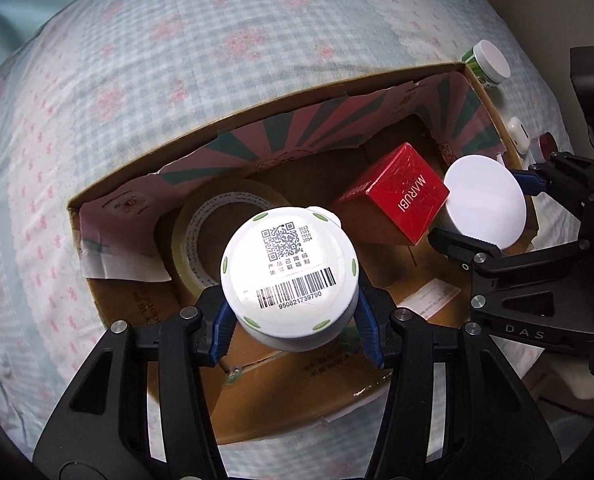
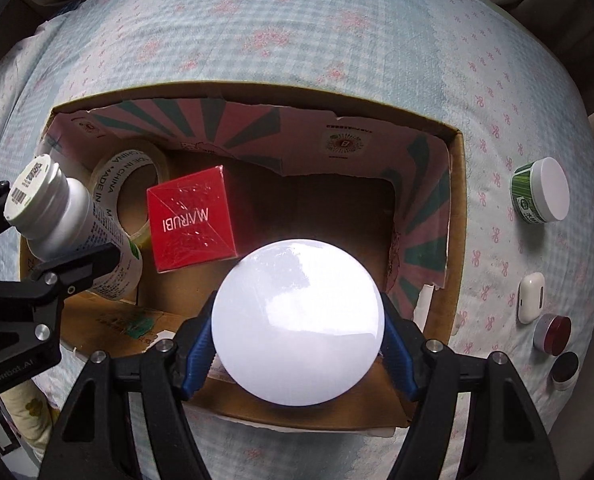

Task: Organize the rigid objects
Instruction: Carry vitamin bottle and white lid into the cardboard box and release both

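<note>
The cardboard box (image 2: 457, 168) lies open on the checked bedsheet (image 2: 297, 40), already holding a tape roll (image 2: 137, 168) and a red MARUBI carton (image 2: 191, 224). The left gripper (image 1: 293, 316) points straight down over the box, blue pads clamped on a white bottle (image 1: 289, 264) with a barcode cap. At its three o'clock the right gripper (image 2: 297, 344), also pointing down, is clamped on a white-lidded jar (image 2: 297, 320) just beside the carton. Outside the box, at three o'clock, sit a green jar (image 2: 541, 196), a white earbud case (image 2: 531, 298), a red tin (image 2: 553, 334) and a dark tin (image 2: 565, 368).
</note>
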Motion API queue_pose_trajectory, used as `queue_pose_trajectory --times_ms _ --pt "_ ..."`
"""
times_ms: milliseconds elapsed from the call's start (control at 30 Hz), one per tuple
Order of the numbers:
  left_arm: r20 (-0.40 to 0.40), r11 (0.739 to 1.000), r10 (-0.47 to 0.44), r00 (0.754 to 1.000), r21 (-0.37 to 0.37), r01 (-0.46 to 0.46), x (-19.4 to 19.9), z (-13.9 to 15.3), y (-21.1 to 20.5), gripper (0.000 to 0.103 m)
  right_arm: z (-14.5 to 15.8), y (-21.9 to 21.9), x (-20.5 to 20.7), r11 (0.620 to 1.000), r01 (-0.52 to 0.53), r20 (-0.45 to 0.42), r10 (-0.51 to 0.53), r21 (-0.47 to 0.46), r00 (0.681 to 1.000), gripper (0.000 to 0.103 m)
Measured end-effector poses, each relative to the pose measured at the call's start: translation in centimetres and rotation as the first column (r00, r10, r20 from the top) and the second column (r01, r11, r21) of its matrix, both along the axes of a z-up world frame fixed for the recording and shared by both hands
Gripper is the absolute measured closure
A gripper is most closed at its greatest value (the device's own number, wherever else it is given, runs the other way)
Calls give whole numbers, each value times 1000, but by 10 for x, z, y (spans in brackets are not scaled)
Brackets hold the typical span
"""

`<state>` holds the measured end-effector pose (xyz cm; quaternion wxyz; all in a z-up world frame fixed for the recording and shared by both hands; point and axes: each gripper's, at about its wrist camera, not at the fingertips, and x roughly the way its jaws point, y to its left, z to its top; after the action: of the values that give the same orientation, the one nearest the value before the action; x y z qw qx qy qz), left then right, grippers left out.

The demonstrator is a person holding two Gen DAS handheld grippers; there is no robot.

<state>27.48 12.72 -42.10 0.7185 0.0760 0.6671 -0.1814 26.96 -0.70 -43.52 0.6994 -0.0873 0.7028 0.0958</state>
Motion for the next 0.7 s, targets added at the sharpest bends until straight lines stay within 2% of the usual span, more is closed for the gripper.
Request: queue_pose_trajectory --times_ms 100,167,200,233,367,700 --pt "8 1000 -12 1000 1 12 3 4 -2 54 0 1 3 999 -30 3 30 -19 1000 35" --pt "19 1000 -13 1000 14 13 5 9 -3 20 -2 1 4 999 -48 0 48 -25 999 35" --pt "36 1000 -9 999 23 8 5 13 -2 1 -1 0 4 998 -53 6 53 -14 999 26" --pt "58 1000 -1 998 9 1 5 18 1 0 1 0 4 998 -55 15 55 -1 998 1" --pt "48 999 35 998 3 -35 5 23 13 0 15 -2 0 995 -92 87 90 22 992 0" --pt "34 991 131 991 -7 -131 -12 32 40 0 29 -8 -15 997 -80 113 78 14 991 0"
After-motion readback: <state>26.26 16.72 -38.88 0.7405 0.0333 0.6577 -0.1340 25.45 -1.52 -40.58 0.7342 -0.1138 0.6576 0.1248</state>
